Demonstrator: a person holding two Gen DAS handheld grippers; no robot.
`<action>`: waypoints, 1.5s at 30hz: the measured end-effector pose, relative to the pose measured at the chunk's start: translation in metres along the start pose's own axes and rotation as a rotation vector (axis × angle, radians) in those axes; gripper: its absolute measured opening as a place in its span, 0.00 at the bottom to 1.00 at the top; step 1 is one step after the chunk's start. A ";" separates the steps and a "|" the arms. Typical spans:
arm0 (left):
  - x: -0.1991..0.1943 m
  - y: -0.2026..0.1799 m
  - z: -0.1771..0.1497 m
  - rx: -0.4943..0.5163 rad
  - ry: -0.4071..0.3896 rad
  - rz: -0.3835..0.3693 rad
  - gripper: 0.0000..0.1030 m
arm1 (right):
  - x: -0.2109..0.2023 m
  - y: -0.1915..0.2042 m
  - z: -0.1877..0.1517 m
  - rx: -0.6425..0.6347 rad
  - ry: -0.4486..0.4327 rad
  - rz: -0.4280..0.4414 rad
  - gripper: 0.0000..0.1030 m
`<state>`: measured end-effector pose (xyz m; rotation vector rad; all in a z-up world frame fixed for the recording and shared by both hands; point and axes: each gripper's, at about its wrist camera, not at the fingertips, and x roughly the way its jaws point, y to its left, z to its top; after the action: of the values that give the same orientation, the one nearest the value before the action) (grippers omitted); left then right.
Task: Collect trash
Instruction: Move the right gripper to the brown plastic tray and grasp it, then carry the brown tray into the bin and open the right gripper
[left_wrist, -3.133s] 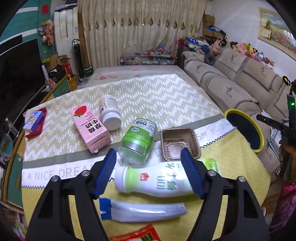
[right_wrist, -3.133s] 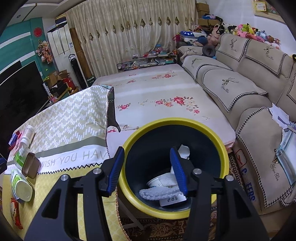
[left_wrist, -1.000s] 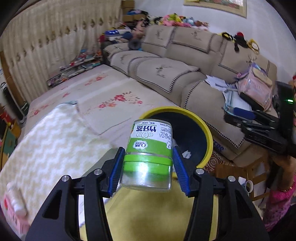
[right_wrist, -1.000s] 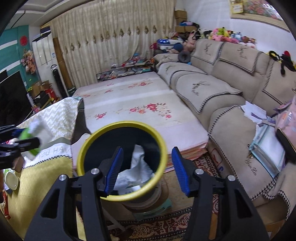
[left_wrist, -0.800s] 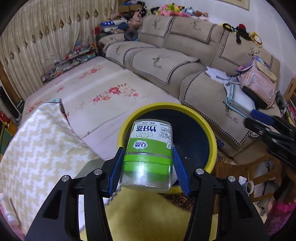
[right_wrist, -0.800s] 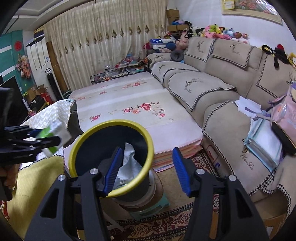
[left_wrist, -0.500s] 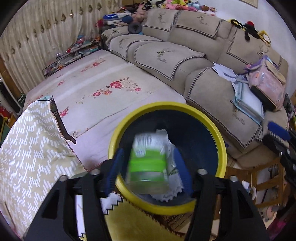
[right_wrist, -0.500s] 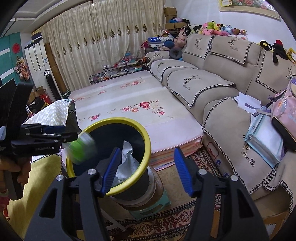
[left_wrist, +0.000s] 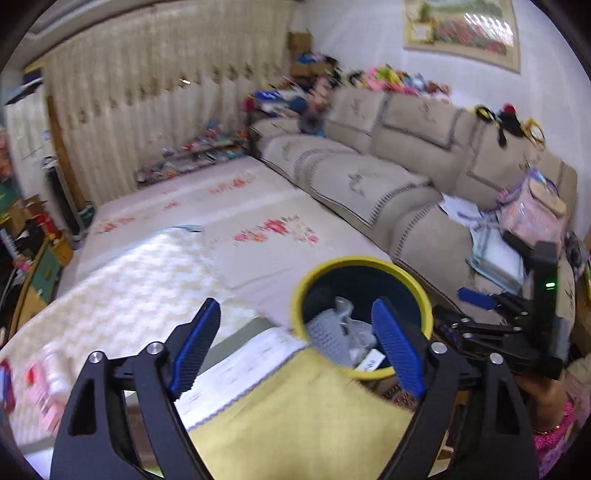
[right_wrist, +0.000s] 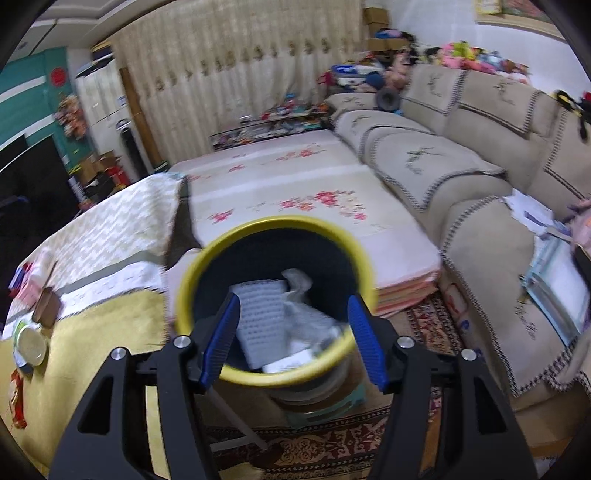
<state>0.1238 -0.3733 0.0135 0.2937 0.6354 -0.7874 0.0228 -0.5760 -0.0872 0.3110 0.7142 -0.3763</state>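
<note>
Jar gone from left gripper (left_wrist: 295, 347) since a second ago; fingers (left_wrist: 194, 347) just opened wide, nothing between, angled down beside bin (left_wrist: 364, 262). Right gripper (right_wrist: 291, 338) above bin, fingers half spread, empty. Jar not discernible among bin's trash (right_wrist: 266, 317).

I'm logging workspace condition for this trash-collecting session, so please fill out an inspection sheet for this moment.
Surface: table under a yellow and patterned tablecloth, partly blurred.
Job's things: yellow-rimmed bin beside the table, holding crumpled white trash; brown tray and lying bottle on the table.
Clutter: red wrapper at the table edge; pink carton, blurred.
Grippers: left hand-held gripper open and empty, its jaws have just been opening; right hand-held gripper open, empty, above the bin.
Cables: nothing seen.
Surroundings: sofa, floral mat, curtains.
</note>
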 end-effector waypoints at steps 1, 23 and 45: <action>-0.016 0.010 -0.007 -0.017 -0.019 0.029 0.84 | 0.003 0.013 0.000 -0.020 0.008 0.025 0.56; -0.187 0.188 -0.193 -0.461 -0.069 0.494 0.86 | 0.048 0.283 -0.002 -0.358 0.155 0.370 0.49; -0.181 0.194 -0.199 -0.487 -0.068 0.462 0.86 | 0.075 0.291 -0.004 -0.322 0.160 0.304 0.04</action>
<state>0.0861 -0.0461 -0.0247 -0.0369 0.6431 -0.1854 0.1992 -0.3330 -0.0983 0.1410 0.8568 0.0553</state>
